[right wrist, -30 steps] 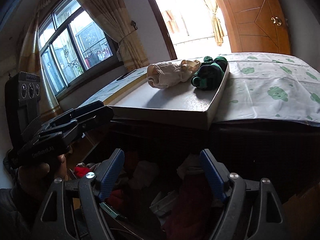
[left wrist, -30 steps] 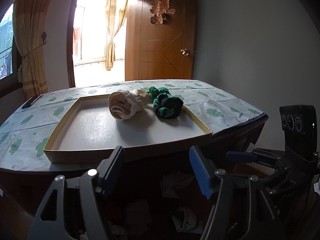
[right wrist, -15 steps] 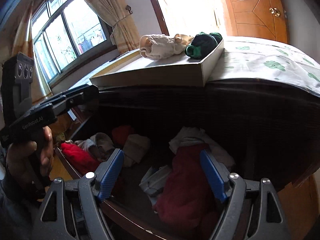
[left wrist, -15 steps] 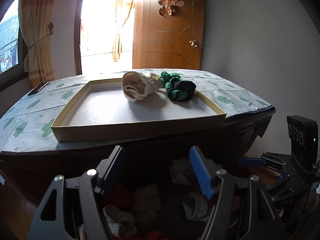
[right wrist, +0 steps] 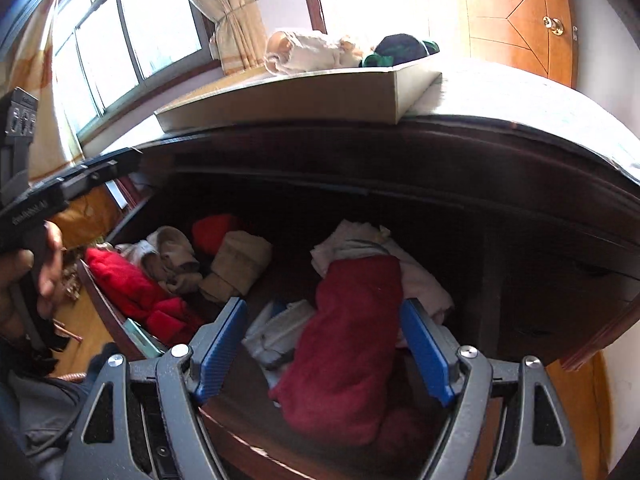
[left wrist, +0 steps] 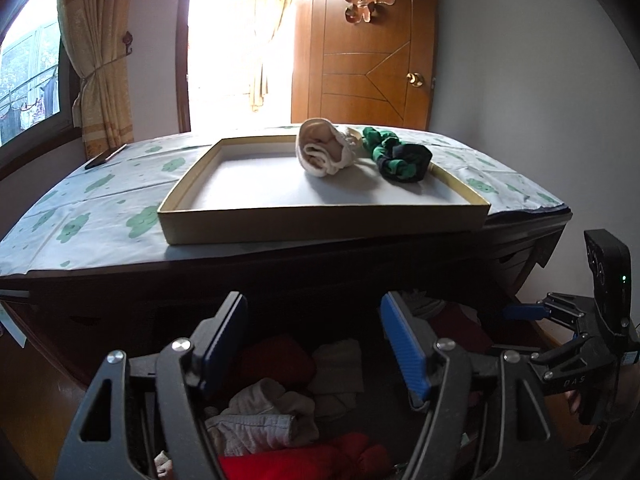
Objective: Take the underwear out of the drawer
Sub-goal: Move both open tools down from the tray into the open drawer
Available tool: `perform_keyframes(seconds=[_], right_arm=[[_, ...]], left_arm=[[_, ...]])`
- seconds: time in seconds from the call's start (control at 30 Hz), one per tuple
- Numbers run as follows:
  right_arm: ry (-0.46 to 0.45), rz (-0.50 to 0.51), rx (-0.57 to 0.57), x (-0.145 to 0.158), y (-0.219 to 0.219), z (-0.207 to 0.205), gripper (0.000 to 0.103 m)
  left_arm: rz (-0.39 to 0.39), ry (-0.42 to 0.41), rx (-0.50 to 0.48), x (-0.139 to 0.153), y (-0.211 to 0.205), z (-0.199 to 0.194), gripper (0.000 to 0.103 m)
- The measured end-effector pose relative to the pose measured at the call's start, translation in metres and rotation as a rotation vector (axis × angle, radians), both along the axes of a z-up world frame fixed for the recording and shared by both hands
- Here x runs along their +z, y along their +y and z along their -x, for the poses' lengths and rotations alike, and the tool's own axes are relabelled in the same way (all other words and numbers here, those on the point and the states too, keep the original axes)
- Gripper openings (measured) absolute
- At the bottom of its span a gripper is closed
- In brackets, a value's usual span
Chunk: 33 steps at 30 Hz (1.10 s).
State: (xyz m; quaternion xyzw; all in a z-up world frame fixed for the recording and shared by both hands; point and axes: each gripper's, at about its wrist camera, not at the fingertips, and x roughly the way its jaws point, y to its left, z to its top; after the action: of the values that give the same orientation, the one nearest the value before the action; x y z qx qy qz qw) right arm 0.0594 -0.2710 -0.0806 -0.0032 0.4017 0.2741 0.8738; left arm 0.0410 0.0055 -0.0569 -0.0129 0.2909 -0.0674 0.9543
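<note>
The dresser's open drawer (right wrist: 116, 320) holds several bundles of underwear. My right gripper (right wrist: 324, 320) hangs open just over it, and a dark red piece (right wrist: 352, 340) lies below and between its blue pads without touching them. Beside that piece lie a white one (right wrist: 280, 328), a beige fold (right wrist: 240, 260) and a bright red roll (right wrist: 128, 284). My left gripper (left wrist: 314, 320) is over the drawer's other end, its jaws opening with nothing pressed between them. Under it are a grey-white bundle (left wrist: 256, 424) and a red piece (left wrist: 300, 460).
On the dresser top a shallow cardboard tray (left wrist: 320, 224) carries a beige roll (left wrist: 324, 152) and a green-and-black roll (left wrist: 402, 160). The dresser's dark top edge (right wrist: 400, 152) overhangs the drawer. A hand (right wrist: 36, 264) grips the left tool's handle.
Both grippers have sunk from the level of the dresser top toward the open drawer, whose clothes now fill the lower views. The left jaws stand slightly wider.
</note>
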Motion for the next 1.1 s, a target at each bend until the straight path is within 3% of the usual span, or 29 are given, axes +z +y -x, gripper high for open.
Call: perform_keyframes(seconds=[0.33, 0.57, 0.83, 1.1], right_arm=[[0.085, 0.156, 0.044, -0.012, 0.015, -0.022, 0.08], [0.12, 0.208, 0.072, -0.019, 0.022, -0.033, 0.08], [0.147, 0.233, 0.106, -0.023, 0.029, -0.036, 0.08], [0.169, 0.232, 0.118, -0.027, 0.032, -0.04, 0.08]], left_arm=[[-0.067, 0.044, 0.029, -0.01, 0.024, 0.001, 0.073], [-0.066, 0.081, 0.071, -0.014, 0.051, 0.0, 0.074], [-0.071, 0.163, -0.006, -0.022, 0.051, -0.004, 0.074], [-0.143, 0.248, -0.121, -0.029, 0.045, 0.001, 0.075]])
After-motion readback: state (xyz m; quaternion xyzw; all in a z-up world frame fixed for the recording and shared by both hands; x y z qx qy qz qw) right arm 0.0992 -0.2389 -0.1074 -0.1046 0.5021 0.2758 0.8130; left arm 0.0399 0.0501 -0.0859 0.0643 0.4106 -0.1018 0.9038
